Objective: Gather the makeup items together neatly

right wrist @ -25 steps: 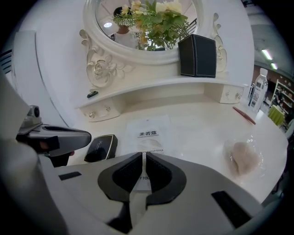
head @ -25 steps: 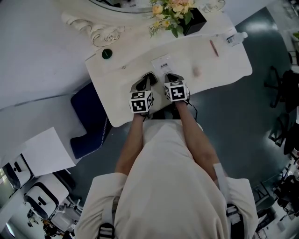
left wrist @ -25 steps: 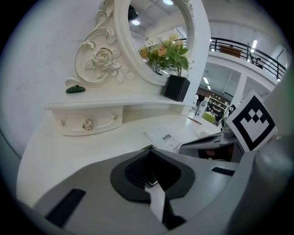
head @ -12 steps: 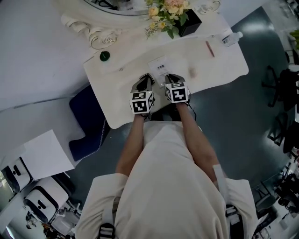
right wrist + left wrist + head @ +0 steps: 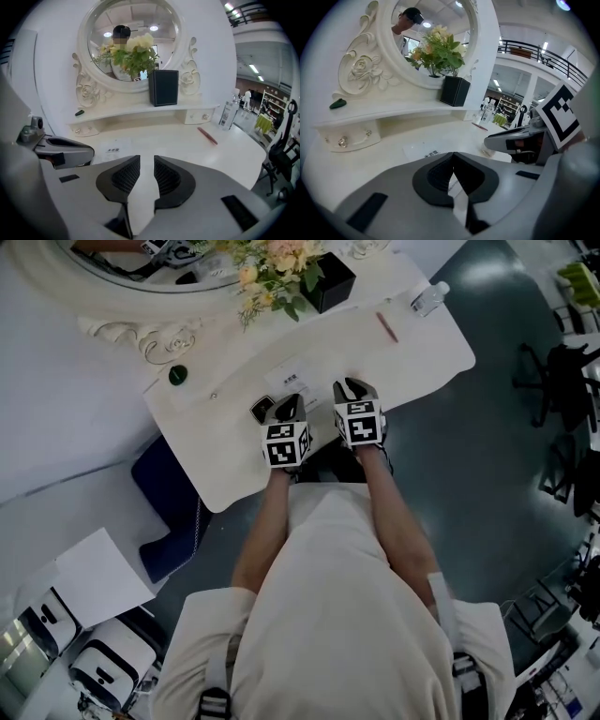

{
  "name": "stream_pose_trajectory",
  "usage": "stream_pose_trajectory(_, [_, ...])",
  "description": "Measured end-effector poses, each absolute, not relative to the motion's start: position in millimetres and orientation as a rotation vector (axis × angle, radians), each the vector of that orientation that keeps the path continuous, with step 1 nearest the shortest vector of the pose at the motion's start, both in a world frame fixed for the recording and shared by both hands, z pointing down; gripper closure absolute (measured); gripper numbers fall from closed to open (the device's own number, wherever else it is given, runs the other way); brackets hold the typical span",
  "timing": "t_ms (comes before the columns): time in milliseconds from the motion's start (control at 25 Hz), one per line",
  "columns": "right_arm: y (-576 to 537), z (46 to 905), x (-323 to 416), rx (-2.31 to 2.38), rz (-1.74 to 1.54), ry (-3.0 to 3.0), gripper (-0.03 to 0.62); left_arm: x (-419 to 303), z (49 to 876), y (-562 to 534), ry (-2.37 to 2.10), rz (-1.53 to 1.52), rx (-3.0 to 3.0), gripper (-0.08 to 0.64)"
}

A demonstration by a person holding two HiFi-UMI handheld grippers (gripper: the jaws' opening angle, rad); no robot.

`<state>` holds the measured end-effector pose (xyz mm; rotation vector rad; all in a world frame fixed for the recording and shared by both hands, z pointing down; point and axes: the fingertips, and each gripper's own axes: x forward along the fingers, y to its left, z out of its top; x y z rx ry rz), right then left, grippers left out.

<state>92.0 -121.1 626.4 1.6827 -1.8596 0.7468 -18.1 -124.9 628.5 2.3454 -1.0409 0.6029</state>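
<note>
- The dressing table carries everything. Nothing on it is gathered yet, so I judge this to be the very start of the job, before any pick-up.
- The round mirror and the flowers in their black box stand along the back edge; I leave those alone.
- My left tongs hang over the middle of the front edge, tips together and holding nothing.
- My right tongs are just beside them. Their jaws have just been opening and stand a little apart, with only bare table between.
- The clear bottle stands at the back right corner.
- A white card lies mid-table, just ahead of my tongs.
- The red pencil lies near the back edge toward the right end, close to the bottle.
- A small green thing sits on the raised shelf near the back left corner, well apart from the rest.
- Next, I think, the right tongs must open wider, reach to the pencil and close across its thin shaft.
</note>
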Motion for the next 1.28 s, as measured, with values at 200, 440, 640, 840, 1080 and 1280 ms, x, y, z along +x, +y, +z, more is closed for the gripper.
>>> stream_pose_trajectory(200, [-116.4, 621.3, 129.1, 1.726, 0.744, -1.828, 0.447, 11.4, 625.8, -123.0, -1.019, 0.617, 2.368, 0.545])
stream_pose_trajectory(440, [-111.3, 632.8, 157.8, 1.71, 0.795, -1.799, 0.402, 22.6, 623.3, -124.3, -1.061, 0.618, 2.355, 0.545])
stream_pose_trajectory(640, [-108.6, 647.6, 161.4, 1.641, 0.889, -1.82, 0.356, 19.1, 622.1, -127.0, -1.148, 0.603, 2.306, 0.545])
stream_pose_trajectory(840, [-107.2, 661.9, 159.8, 1.549, 0.932, -1.845, 0.344, 21.0, 621.5, -128.1, -1.216, 0.586, 2.272, 0.545])
stream_pose_trajectory(1080, [-100.7, 671.9, 150.2, 1.425, 0.884, -1.899, 0.399, 29.3, 621.9, -129.1, -1.325, 0.571, 2.27, 0.545])
stream_pose_trajectory(1280, [-127.4, 652.7, 138.9, 1.374, 0.817, -1.988, 0.403, 30.1, 624.7, -126.5, -1.356, 0.571, 2.233, 0.545])
